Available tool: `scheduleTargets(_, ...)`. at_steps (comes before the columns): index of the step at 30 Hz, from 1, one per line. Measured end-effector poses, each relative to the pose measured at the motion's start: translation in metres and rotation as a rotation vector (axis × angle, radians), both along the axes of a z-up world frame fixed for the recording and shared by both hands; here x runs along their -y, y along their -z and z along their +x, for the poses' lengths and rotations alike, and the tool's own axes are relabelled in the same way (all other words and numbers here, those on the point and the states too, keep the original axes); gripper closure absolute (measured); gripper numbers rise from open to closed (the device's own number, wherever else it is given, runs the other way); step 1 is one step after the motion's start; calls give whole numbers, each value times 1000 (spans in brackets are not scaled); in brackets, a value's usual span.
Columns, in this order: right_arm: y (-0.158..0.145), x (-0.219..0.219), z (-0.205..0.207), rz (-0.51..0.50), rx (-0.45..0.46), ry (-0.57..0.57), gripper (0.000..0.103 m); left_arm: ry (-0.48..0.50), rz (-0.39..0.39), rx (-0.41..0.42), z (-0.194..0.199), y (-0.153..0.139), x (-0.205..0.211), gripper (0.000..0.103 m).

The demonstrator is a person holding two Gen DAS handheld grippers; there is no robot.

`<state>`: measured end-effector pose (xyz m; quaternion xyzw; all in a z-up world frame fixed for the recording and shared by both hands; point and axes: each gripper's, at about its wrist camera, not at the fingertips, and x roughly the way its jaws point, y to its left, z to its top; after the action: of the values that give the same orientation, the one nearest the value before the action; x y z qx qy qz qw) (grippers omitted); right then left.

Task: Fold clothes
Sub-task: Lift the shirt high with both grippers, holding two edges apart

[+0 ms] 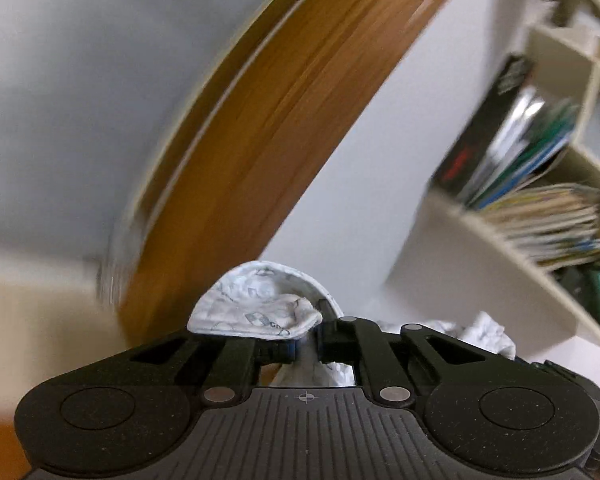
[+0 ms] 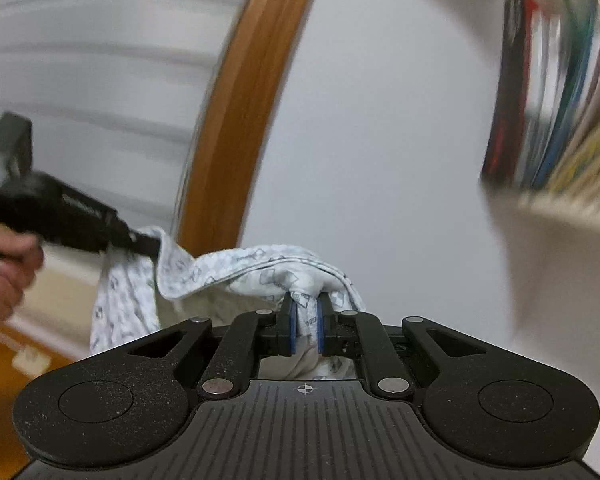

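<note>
Clearly the cloth (image 2: 236, 276) is light, soft and limp: it sags between the two grips and should slip only if the pinch loosens. Right gripper (image 2: 305, 320) pinches a bunched edge between its blue pads (image 2: 289, 326); left gripper (image 1: 309, 340) is clamped on another bit of hem, which puffs up just beyond its fingers. Taking it by edges or corners suits it best. Ahead of the fingers lie bare wall and a wooden frame (image 1: 260, 140); a bookshelf (image 1: 540, 200) crowds the right side.
</note>
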<state>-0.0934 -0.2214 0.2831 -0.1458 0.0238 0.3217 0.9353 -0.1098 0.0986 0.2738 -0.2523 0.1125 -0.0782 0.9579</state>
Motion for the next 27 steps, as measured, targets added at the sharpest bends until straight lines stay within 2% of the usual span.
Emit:
scheduleTargets(3, -52, 2, -20, 36, 47, 18, 93, -33, 79, 78, -22, -61, 7, 94)
scheduleTargets(10, -170, 25, -97, 102, 211, 19, 93, -142, 256, 302, -118, -209, 13, 94)
scheduleTargets(15, -229, 41, -169, 144, 347, -43, 93, -254, 396, 458, -195, -289, 26, 94)
scheduleTargets(17, -241, 43, -192, 153, 384, -67, 93, -290, 427, 506, -219, -310, 30, 94)
scheduleTargets(21, -240, 38, -200, 117, 396, -84, 93, -339, 525, 506, -223, -316, 43, 94)
scheduleTargets(24, -225, 33, -180, 90, 348, -88, 93, -333, 565, 441, -180, -293, 50, 94)
scheduleTargets(27, -199, 27, -148, 48, 288, -78, 93, -320, 617, 338, -112, -251, 55, 94)
